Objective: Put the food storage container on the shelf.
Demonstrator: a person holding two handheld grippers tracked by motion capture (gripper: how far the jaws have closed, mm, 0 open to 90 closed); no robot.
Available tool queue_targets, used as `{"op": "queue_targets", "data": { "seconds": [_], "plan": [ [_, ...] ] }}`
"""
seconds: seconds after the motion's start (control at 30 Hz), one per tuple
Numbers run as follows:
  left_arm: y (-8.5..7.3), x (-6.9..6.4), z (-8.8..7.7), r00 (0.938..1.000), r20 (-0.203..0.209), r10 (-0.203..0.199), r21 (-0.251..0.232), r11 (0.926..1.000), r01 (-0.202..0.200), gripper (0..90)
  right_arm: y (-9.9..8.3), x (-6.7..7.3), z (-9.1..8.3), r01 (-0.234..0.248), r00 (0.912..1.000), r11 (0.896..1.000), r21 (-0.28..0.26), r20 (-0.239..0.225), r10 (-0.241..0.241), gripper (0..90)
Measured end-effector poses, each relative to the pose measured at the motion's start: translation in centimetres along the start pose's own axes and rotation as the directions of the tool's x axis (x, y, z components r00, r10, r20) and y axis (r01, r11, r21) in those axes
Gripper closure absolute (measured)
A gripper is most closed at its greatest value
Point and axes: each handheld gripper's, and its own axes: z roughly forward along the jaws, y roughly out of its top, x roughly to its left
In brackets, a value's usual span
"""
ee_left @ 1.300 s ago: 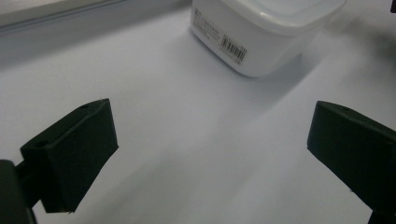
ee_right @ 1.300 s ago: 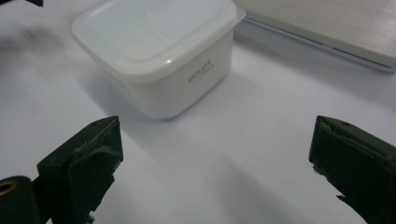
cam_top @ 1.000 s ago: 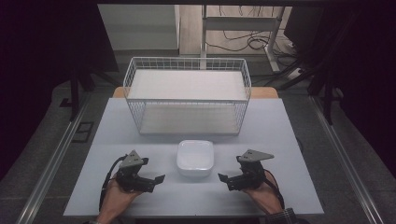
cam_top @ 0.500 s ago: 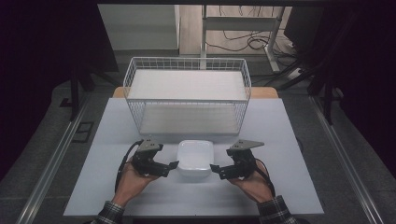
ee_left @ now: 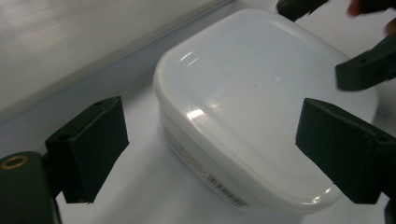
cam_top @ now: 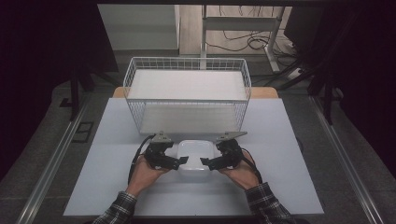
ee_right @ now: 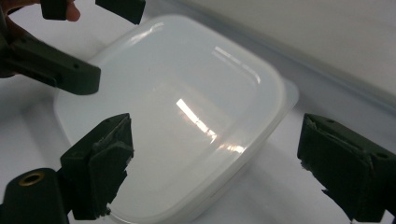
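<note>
Both claws, left gripper (cam_top: pixel 183 160) and right gripper (cam_top: pixel 206 161), are hanging released, because I'm flanking the white rounded-square plastic lidded container (cam_top: pixel 194 154) sitting on the pale table (cam_top: pixel 280 163) before the white wire basket (cam_top: pixel 187 93).

White lidded plastic box (cam_top: pixel 195 155), rounded corners, flat on the table, lid closed

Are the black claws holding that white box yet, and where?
No, nothing is held. The left gripper and right gripper stand open on either side of the white lidded box, their pads not pressing it.
</note>
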Motion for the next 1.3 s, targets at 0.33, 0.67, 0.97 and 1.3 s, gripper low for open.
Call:
{"op": "queue_targets", "data": {
  "seconds": [0.33,0.67,0.97,1.3],
  "plan": [
    [-1.2,-1.5,-0.4,0.9931,0.089,-0.077,0.014,0.9970,0.076,18.8,-1.2,0.3,-0.5,-0.086,0.9904,0.996,0.032,-0.105,0.089,20.2],
    [-1.5,-2.3,-2.4,0.9872,0.012,-0.159,-0.030,0.9868,0.159,52.3,-1.6,1.0,-2.7,-0.129,0.9911,0.992,-0.016,-0.036,0.128,56.8],
    [-1.5,-2.7,-3.1,0.9847,-0.062,-0.163,-0.090,0.9835,0.157,76.5,-1.9,1.3,-3.4,-0.182,0.9827,0.978,-0.106,0.016,0.184,77.0],
    [-1.3,-2.4,-3.7,0.9837,-0.050,-0.173,-0.156,0.9742,0.163,77.8,-2.0,1.2,-3.0,-0.188,0.9816,0.972,-0.143,0.009,0.191,77.0]
  ]
}}
